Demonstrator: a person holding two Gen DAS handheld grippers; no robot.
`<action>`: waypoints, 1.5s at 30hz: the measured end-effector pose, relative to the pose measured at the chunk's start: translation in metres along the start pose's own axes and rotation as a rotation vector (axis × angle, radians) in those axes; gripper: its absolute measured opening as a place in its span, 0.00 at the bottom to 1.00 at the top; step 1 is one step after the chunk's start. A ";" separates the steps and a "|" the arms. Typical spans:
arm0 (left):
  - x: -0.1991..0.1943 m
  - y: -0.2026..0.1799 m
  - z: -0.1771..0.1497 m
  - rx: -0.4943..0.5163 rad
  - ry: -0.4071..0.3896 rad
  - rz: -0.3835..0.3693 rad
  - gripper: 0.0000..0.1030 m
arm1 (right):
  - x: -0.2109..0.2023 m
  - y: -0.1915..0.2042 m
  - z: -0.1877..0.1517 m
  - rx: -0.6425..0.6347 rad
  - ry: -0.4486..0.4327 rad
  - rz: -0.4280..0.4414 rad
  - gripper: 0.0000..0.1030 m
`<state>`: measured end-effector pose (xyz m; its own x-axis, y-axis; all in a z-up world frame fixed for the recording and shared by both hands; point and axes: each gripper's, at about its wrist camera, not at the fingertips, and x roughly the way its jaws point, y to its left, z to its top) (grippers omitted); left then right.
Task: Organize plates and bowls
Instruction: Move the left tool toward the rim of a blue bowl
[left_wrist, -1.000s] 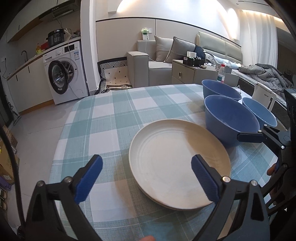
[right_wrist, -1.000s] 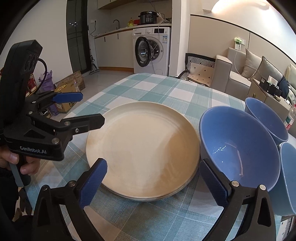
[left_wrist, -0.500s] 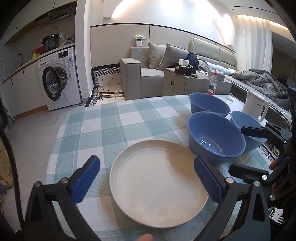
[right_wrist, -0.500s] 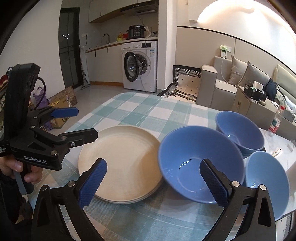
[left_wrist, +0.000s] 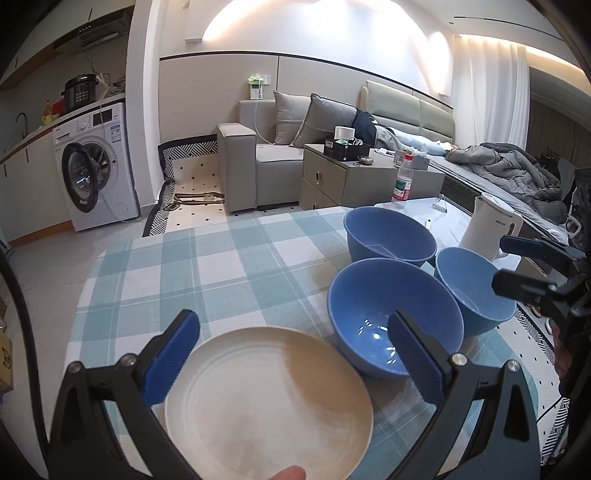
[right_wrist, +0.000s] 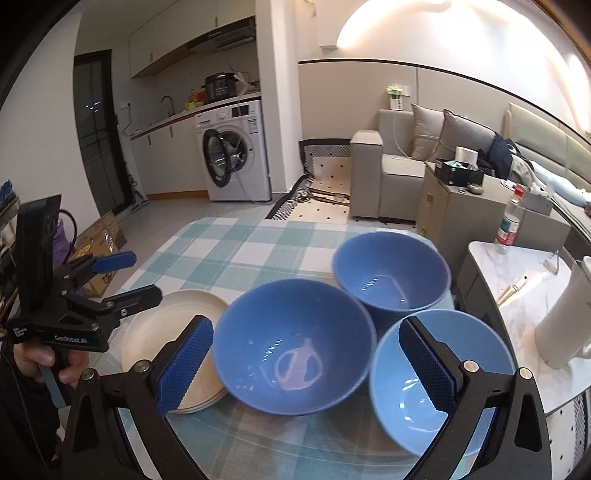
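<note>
A stack of cream plates (left_wrist: 267, 400) (right_wrist: 166, 339) lies on the checked tablecloth (left_wrist: 207, 273) near the front edge. Three blue bowls stand to its right: a near large bowl (left_wrist: 391, 325) (right_wrist: 293, 341), a far bowl (left_wrist: 389, 234) (right_wrist: 389, 271) and a lighter right bowl (left_wrist: 474, 288) (right_wrist: 436, 384). My left gripper (left_wrist: 291, 363) is open and empty above the plates. My right gripper (right_wrist: 306, 369) is open and empty, its jaws standing either side of the near large bowl, above it.
A white kettle (left_wrist: 487, 225) (right_wrist: 565, 325) and a water bottle (left_wrist: 402, 181) stand on a marble side table (right_wrist: 517, 266) right of the cloth. A sofa (left_wrist: 258, 162), cabinet and washing machine (left_wrist: 94, 162) stand beyond the table.
Both grippers have pulled back and up from the table; the plates and bowls look smaller and lower in both views. Both stay open. The dishes have not moved.
</note>
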<state>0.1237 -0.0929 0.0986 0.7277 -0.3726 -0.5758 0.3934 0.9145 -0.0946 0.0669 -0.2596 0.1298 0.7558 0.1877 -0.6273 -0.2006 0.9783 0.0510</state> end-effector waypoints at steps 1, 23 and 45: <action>0.002 -0.002 0.003 0.001 -0.002 -0.007 1.00 | -0.001 -0.006 0.002 0.007 0.003 -0.007 0.99; 0.080 -0.035 0.059 0.010 0.033 -0.062 1.00 | 0.024 -0.115 0.046 0.137 0.062 -0.081 1.00; 0.157 -0.037 0.087 0.006 0.123 -0.047 1.00 | 0.106 -0.165 0.059 0.211 0.179 -0.124 0.99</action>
<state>0.2728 -0.1986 0.0824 0.6345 -0.3924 -0.6659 0.4292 0.8954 -0.1188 0.2169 -0.3963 0.1004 0.6407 0.0657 -0.7650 0.0340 0.9929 0.1137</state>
